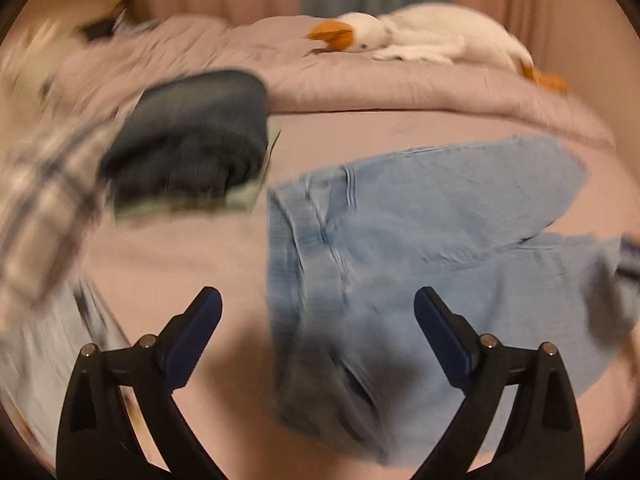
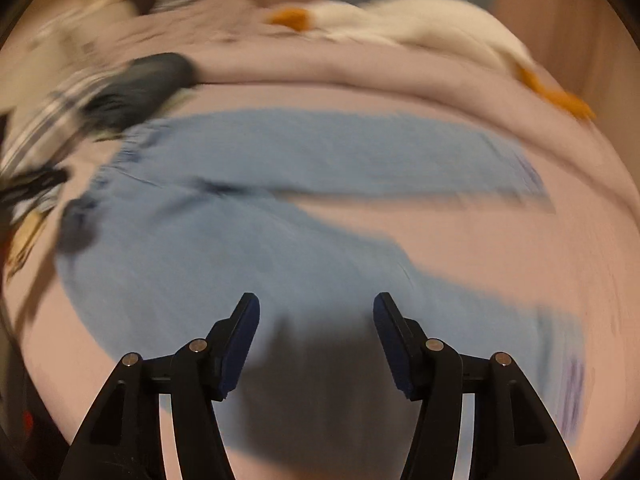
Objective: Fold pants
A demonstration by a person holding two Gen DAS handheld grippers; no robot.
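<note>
Light blue jeans [image 1: 400, 240] lie spread flat on the pink bed, waistband toward the left, two legs running right. In the right wrist view the jeans [image 2: 248, 232] fill the middle, legs splayed apart. My left gripper [image 1: 318, 300] is open and empty, above the waistband end. My right gripper [image 2: 316, 304] is open and empty, above the nearer leg. Both views are motion-blurred.
A stack of folded dark clothes [image 1: 192, 140] sits left of the jeans on the bed. A plaid garment [image 1: 44, 200] lies at the far left. A white plush goose [image 1: 420, 36] lies on the folded duvet [image 1: 360, 88] at the back. The pink sheet [image 1: 180, 264] surrounds the jeans.
</note>
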